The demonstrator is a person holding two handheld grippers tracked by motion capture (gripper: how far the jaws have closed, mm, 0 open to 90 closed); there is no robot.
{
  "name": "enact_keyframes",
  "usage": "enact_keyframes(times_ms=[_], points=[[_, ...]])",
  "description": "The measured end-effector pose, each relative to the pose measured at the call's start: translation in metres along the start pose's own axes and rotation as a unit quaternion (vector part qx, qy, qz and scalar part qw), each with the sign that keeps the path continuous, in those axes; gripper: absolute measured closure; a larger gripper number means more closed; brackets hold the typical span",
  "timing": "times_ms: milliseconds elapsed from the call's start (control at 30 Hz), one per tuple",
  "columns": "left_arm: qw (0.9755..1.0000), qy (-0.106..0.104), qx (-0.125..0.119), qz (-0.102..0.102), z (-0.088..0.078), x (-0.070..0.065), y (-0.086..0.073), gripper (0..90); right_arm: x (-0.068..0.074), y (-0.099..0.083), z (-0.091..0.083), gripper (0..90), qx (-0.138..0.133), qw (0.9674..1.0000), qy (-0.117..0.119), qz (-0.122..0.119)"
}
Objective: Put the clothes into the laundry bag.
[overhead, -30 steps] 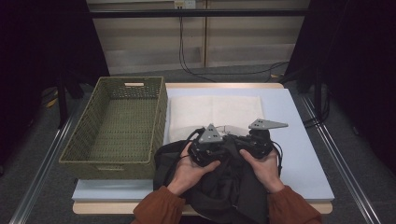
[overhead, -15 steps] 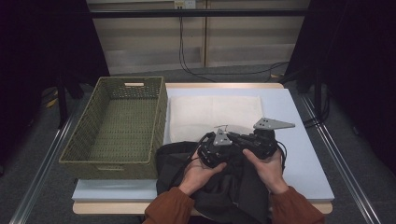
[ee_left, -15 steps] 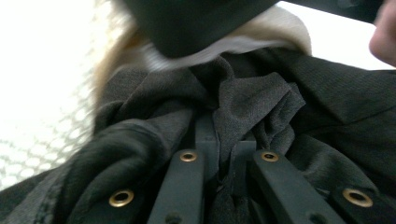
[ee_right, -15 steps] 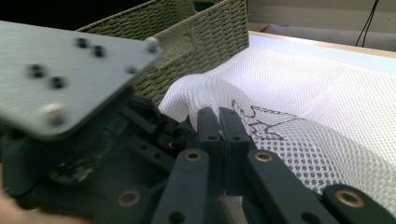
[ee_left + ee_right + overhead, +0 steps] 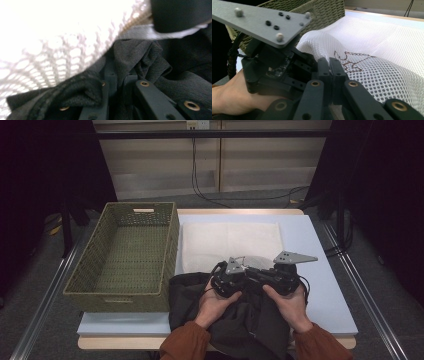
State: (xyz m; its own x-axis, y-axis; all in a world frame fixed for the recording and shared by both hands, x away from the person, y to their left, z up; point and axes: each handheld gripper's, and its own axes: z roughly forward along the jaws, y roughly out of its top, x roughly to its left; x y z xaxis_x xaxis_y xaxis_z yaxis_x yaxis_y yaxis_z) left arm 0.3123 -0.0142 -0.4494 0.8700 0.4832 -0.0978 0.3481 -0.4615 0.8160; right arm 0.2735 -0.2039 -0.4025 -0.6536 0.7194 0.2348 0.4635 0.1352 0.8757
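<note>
My left gripper (image 5: 231,281) and right gripper (image 5: 278,279), both clamped on the dark garment (image 5: 240,320), meet at lower centre; the basket (image 5: 125,255) lies left, nearer my left.

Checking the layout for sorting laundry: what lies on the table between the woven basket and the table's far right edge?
A white mesh cloth lies flat there, right beside the basket; past it the blue table top is bare. The high view shows this.
</note>
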Motion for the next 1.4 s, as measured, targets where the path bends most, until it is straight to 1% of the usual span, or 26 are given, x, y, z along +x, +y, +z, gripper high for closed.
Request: enact_keyframes(times_ms=[67,100,200,267,333,400,500,567,600,633,733,800,833,867,900,933,967,1000,1033,1067,1100,1200,1233,1300,1367,1400], points=[[0.9999,-0.008,-0.002,-0.007,-0.006,0.002,0.001,83.1,0.000,0.000,0.001,89.4,0.000,1.0000,-0.001,0.001],[1.0000,-0.008,-0.005,0.000,-0.011,0.001,0.001,81.4,0.001,-0.001,0.002,89.4,0.002,1.0000,0.000,0.000],[0.9998,-0.017,-0.004,0.011,-0.023,-0.001,0.002,70.5,0.000,-0.003,0.006,89.4,0.008,1.0000,0.002,-0.002],[0.9993,-0.032,-0.010,0.016,-0.036,0.000,0.002,63.9,-0.001,-0.004,0.007,89.4,0.008,1.0000,0.003,0.001],[0.9990,-0.038,-0.013,0.021,-0.048,0.000,0.001,56.3,0.000,-0.005,0.008,89.3,0.008,1.0000,0.002,0.001],[0.9989,-0.035,-0.015,0.027,-0.063,0.001,0.000,51.9,0.000,-0.005,0.008,89.4,0.009,1.0000,0.001,0.002],[0.9988,-0.030,-0.029,0.024,-0.088,0.004,-0.004,45.8,0.001,-0.005,0.008,89.4,0.009,1.0000,0.000,0.002],[0.9989,-0.028,-0.027,0.024,-0.100,0.004,-0.008,42.2,0.001,-0.005,0.008,89.3,0.010,1.0000,0.000,0.002],[0.9991,-0.022,-0.021,0.029,-0.107,0.004,-0.012,41.1,0.001,-0.005,0.008,89.3,0.010,0.9999,0.000,0.002],[0.9994,-0.004,-0.011,0.034,-0.112,0.003,-0.015,39.6,0.001,-0.005,0.008,89.3,0.010,0.9999,0.001,0.000],[0.9996,-0.011,0.000,0.024,-0.126,0.006,-0.030,36.2,0.000,-0.005,0.008,89.3,0.011,0.9999,0.003,-0.002],[0.9994,0.004,0.010,0.032,-0.134,0.004,-0.042,33.9,0.000,-0.005,0.008,89.3,0.012,0.9999,0.003,0.000],[0.9997,-0.004,0.006,0.024,-0.136,0.004,-0.048,31.7,0.000,-0.005,0.008,89.3,0.013,0.9999,0.003,-0.001],[0.9997,0.000,0.012,0.019,-0.138,0.004,-0.053,30.5,0.000,-0.004,0.009,89.3,0.012,0.9999,0.002,0.001],[0.9996,0.006,0.017,0.021,-0.138,0.002,-0.058,28.8,0.000,-0.004,0.009,89.3,0.012,0.9999,0.002,0.001],[0.9996,0.004,0.020,0.019,-0.137,0.002,-0.061,26.5,0.000,-0.004,0.009,89.3,0.013,0.9999,0.004,0.001],[0.9995,-0.001,0.030,0.009,-0.135,0.001,-0.066,25.4,0.000,-0.004,0.009,89.3,0.013,0.9999,0.003,0.002],[0.9996,0.004,0.027,0.005,-0.133,0.000,-0.070,24.2,0.001,-0.004,0.010,89.3,0.013,0.9999,0.003,0.000],[0.9997,0.008,0.021,0.007,-0.129,-0.003,-0.074,23.7,0.001,-0.004,0.010,89.3,0.013,0.9999,0.004,-0.001],[0.9993,0.011,0.034,0.014,-0.126,-0.003,-0.078,22.9,0.001,-0.004,0.010,89.2,0.014,0.9999,0.005,-0.001],[0.9989,0.013,0.044,0.012,-0.123,-0.002,-0.082,21.8,0.001,-0.004,0.010,89.2,0.016,0.9998,0.007,-0.004],[0.9982,0.027,0.053,0.005,-0.116,0.000,-0.094,20.3,0.001,-0.004,0.010,89.3,0.018,0.9998,0.006,-0.002],[0.9979,0.033,0.055,0.012,-0.114,0.002,-0.097,20.2,0.001,-0.004,0.010,89.2,0.018,0.9998,0.008,-0.002],[0.9969,0.049,0.061,0.010,-0.110,0.003,-0.099,20.3,0.001,-0.004,0.010,89.2,0.019,0.9998,0.009,-0.002],[0.9967,0.042,0.069,0.006,-0.105,0.007,-0.103,20.9,0.001,-0.004,0.010,89.2,0.019,0.9998,0.009,-0.002],[0.9971,0.041,0.064,0.001,-0.103,0.007,-0.104,22.0,0.001,-0.004,0.010,89.2,0.020,0.9998,0.009,-0.003]])
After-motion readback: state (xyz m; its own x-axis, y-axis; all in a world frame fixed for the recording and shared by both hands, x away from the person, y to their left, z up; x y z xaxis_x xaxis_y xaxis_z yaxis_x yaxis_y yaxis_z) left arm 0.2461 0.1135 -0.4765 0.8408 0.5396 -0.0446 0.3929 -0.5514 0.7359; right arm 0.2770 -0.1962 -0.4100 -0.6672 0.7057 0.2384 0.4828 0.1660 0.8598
